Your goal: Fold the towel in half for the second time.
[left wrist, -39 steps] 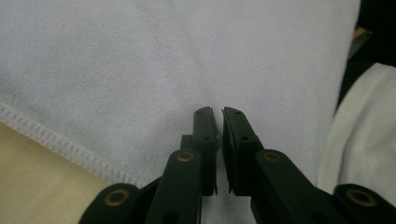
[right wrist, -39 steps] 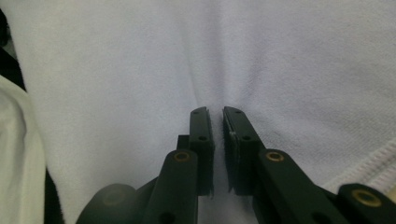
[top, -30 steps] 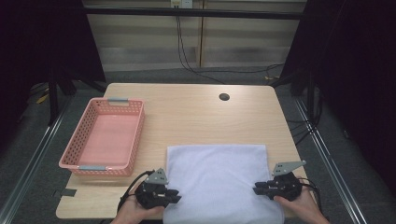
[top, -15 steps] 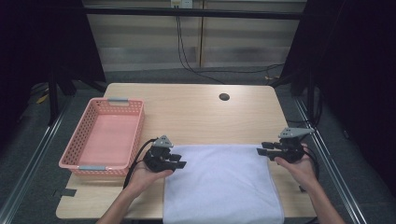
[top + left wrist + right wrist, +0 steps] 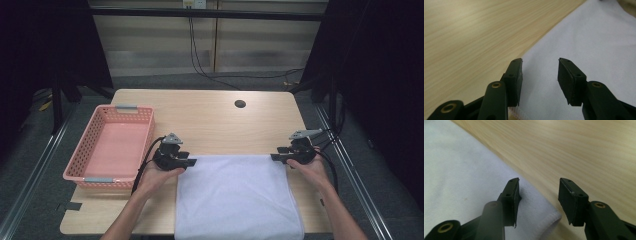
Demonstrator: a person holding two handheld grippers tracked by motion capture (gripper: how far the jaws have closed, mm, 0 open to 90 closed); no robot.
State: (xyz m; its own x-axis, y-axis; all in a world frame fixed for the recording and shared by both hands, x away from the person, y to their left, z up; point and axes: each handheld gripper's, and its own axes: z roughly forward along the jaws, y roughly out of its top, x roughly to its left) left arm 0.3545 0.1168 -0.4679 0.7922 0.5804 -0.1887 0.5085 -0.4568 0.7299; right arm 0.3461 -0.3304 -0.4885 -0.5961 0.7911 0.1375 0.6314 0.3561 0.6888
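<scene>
In the high view, a white rectangular folded cloth towel (image 5: 235, 195) lies on the light wooden table (image 5: 215, 115), reaching from mid-table to the near edge. The left gripper (image 5: 186, 162) sits at the towel's far left corner and the right gripper (image 5: 278, 157) at its far right corner, each in one of the person's hands. A pink perforated plastic basket (image 5: 112, 145) stands near the table's left edge.

In the left gripper view, the jaws have just been opening and stand apart over the towel's corner (image 5: 586, 45), pads pressing on nothing.

In the right gripper view, the jaws have likewise just been opening; they straddle the towel's hemmed corner (image 5: 544, 215) without pinching it.
</scene>
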